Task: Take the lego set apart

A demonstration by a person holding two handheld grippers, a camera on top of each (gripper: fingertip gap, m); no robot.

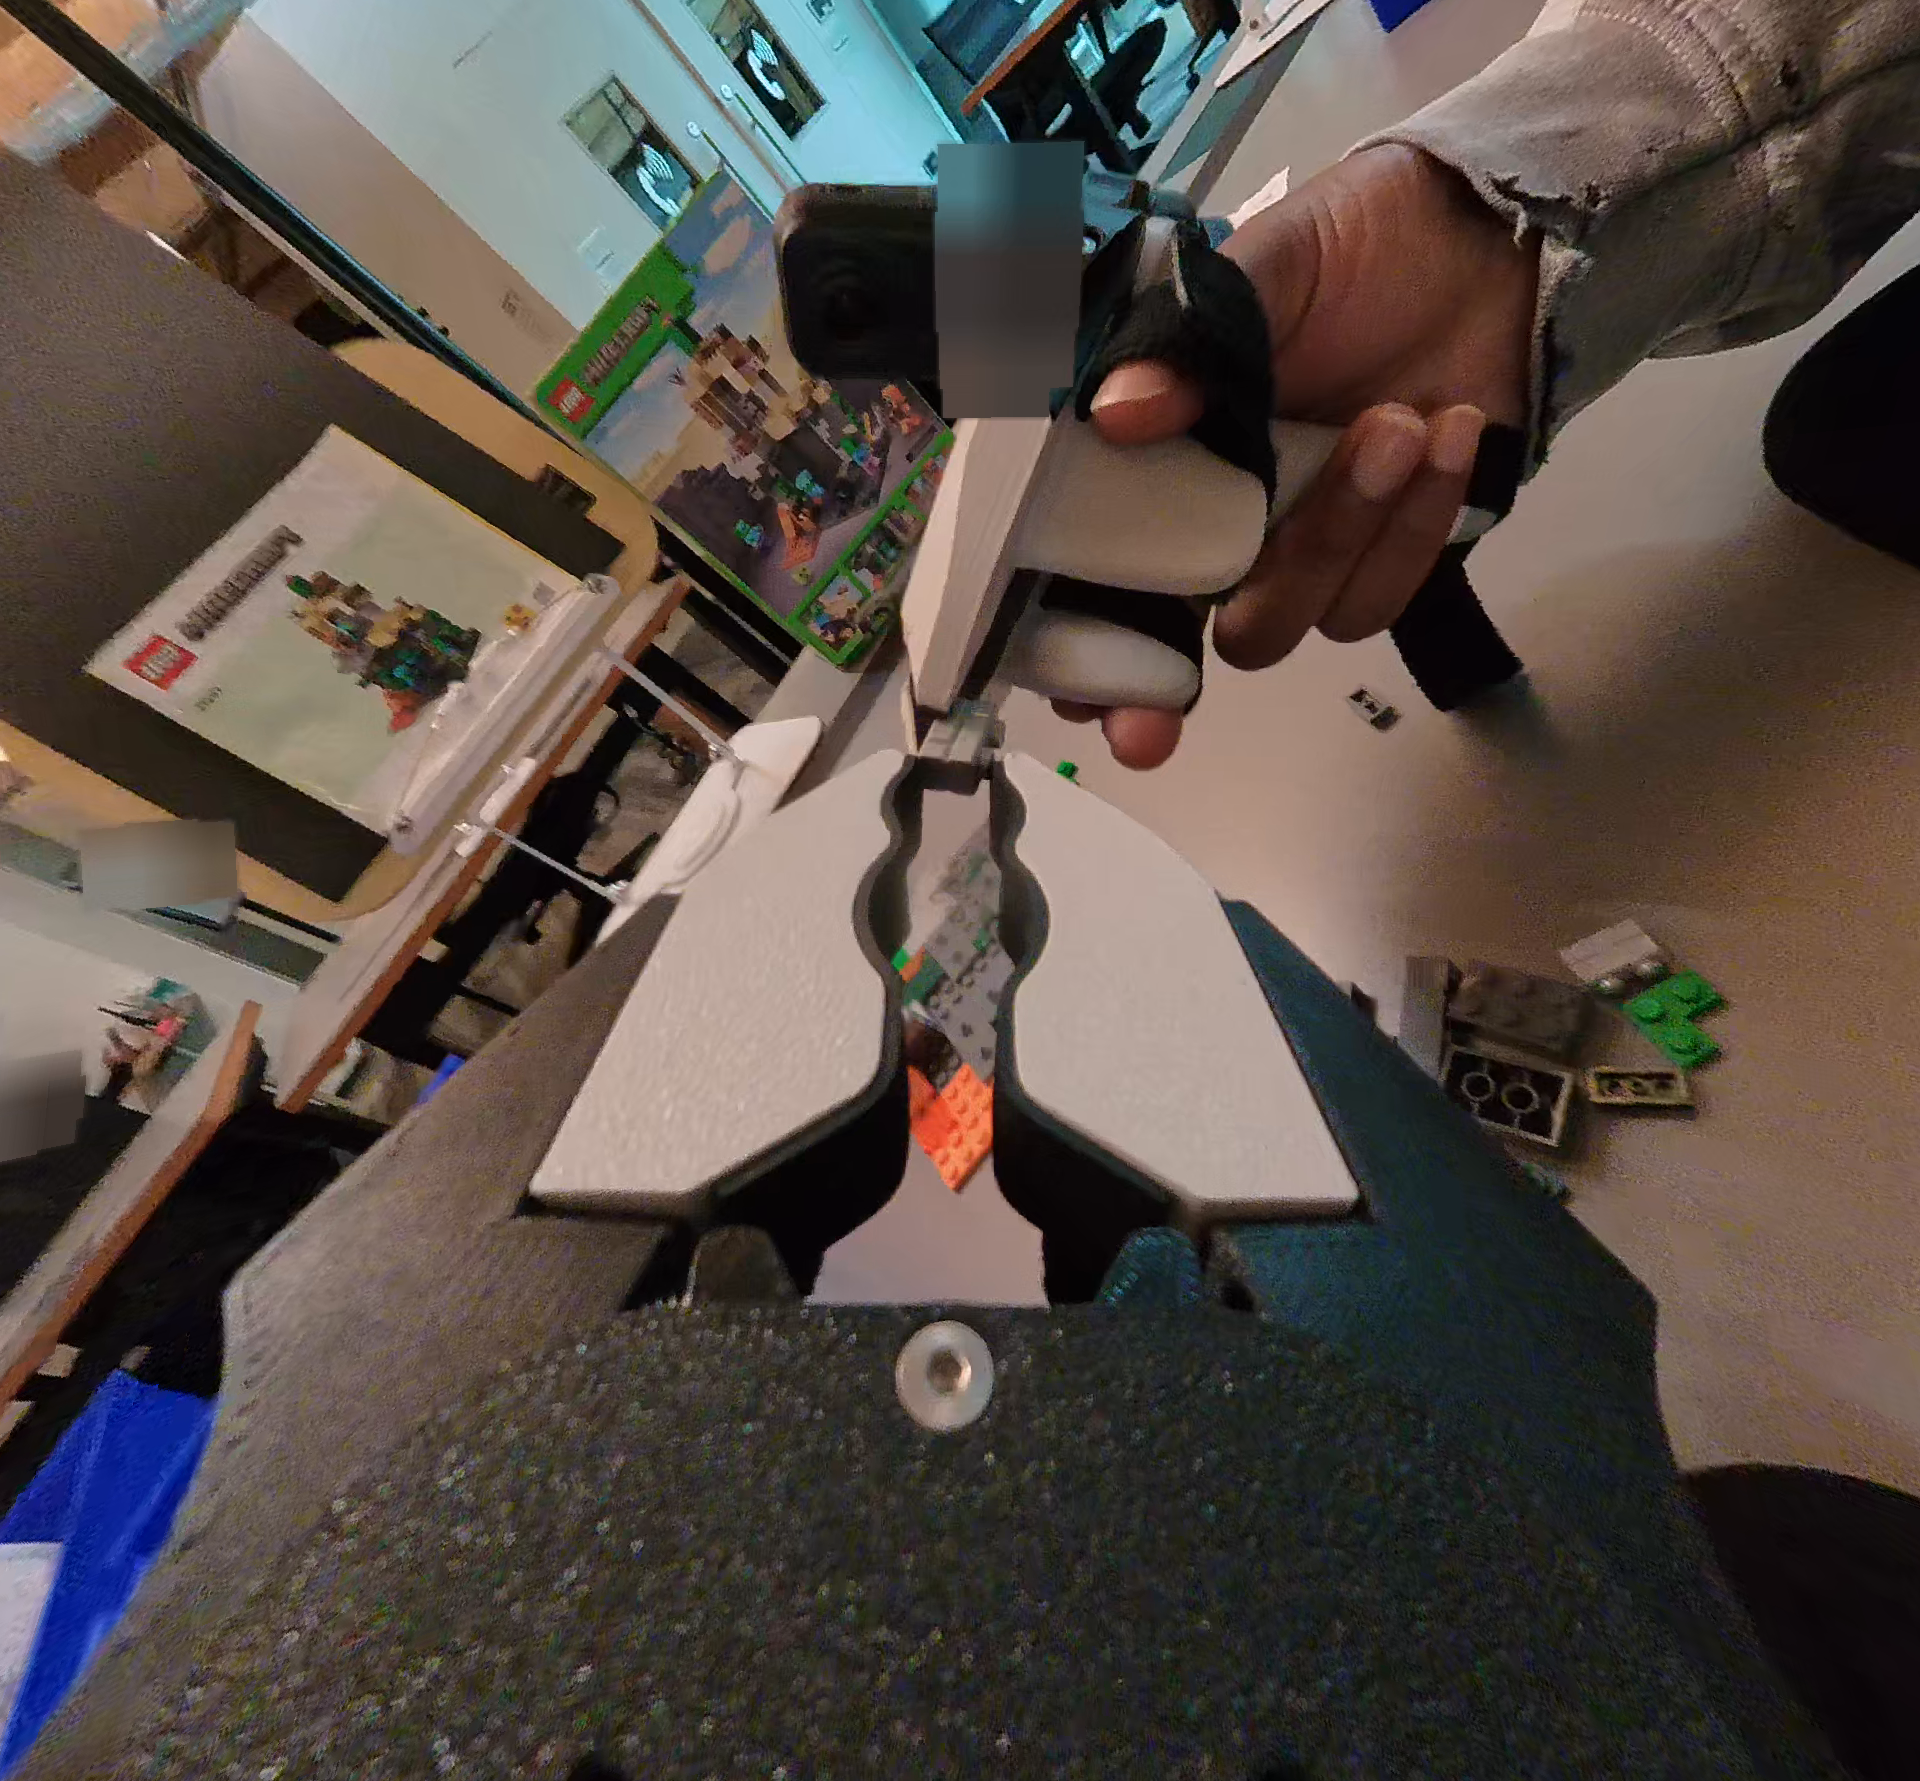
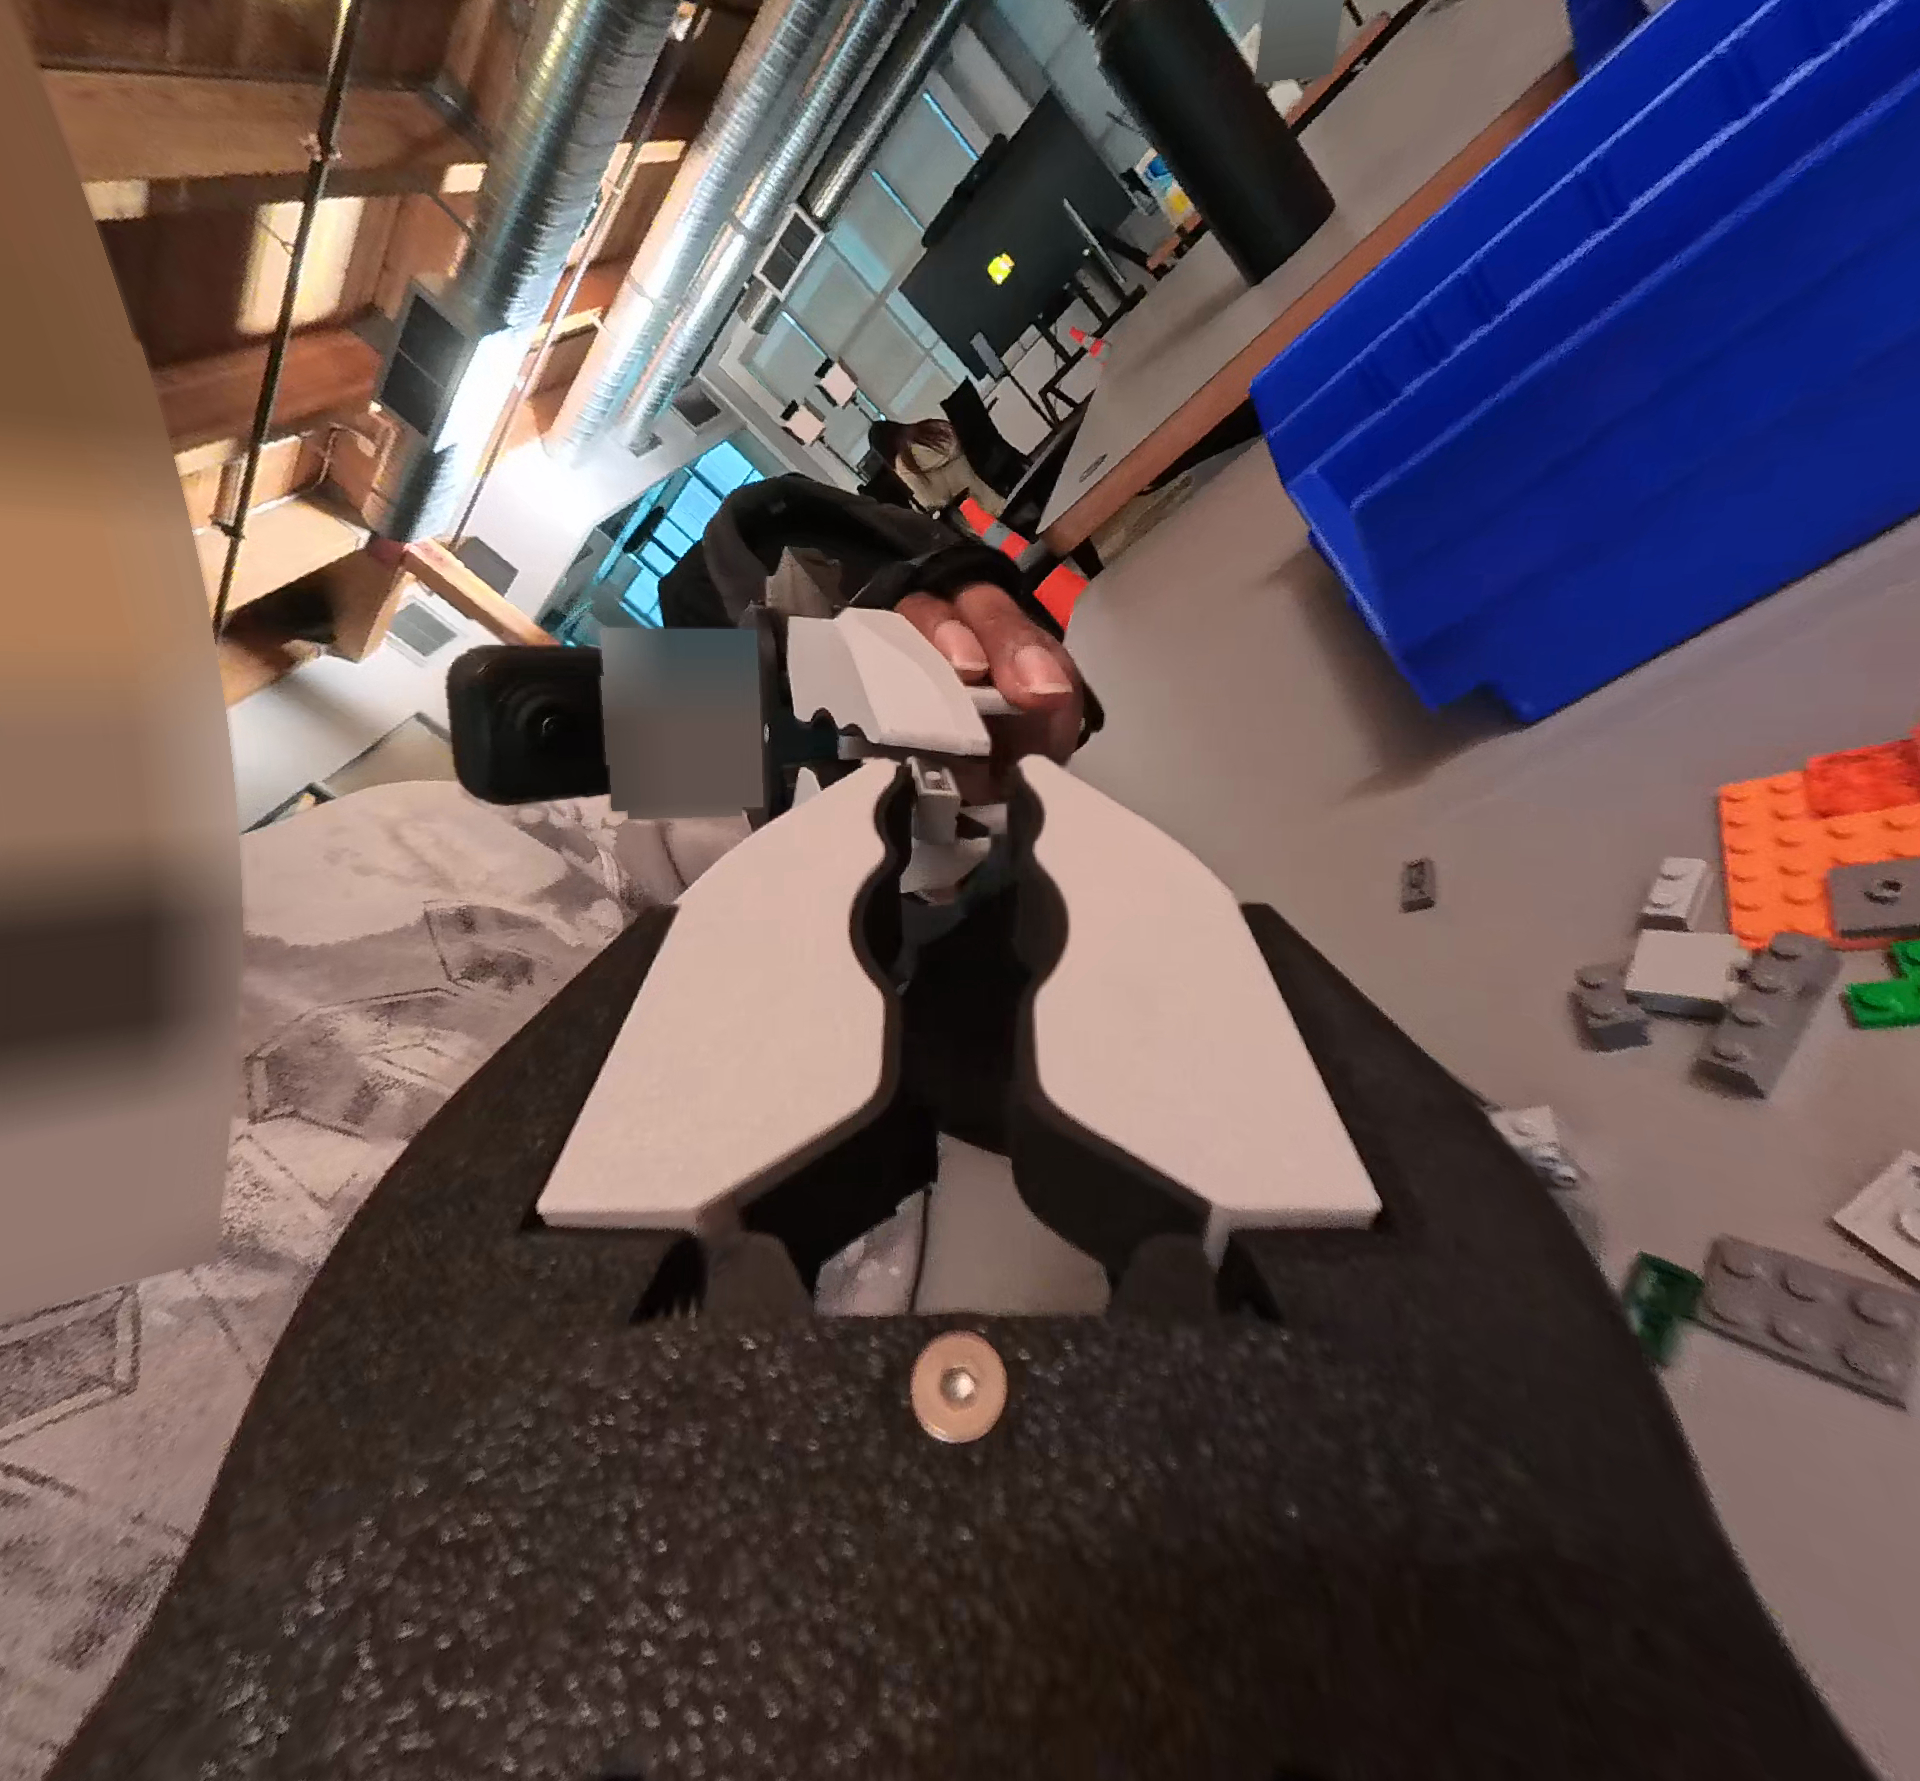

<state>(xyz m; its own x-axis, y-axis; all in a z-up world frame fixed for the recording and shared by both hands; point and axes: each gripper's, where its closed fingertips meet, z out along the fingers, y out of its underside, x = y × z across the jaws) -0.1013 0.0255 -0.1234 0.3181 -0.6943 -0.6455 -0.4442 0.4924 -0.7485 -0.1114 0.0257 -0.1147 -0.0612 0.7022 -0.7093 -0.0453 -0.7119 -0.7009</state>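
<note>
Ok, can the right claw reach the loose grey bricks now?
Probably not yet: the right claw looks shut on a small grey piece the left claw also grips. Otherwise nothing blocks the grey bricks.

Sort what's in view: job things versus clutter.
Job:
- left gripper
- right gripper
- small grey piece pinched between both
- loose bricks
- orange plate

Clutter:
- blue bin
- black bottle
- set box
- booklet

small grey lego piece (image 1: 954, 757), pinched midair, loose bricks (image 1: 1538, 1045) on table
</note>
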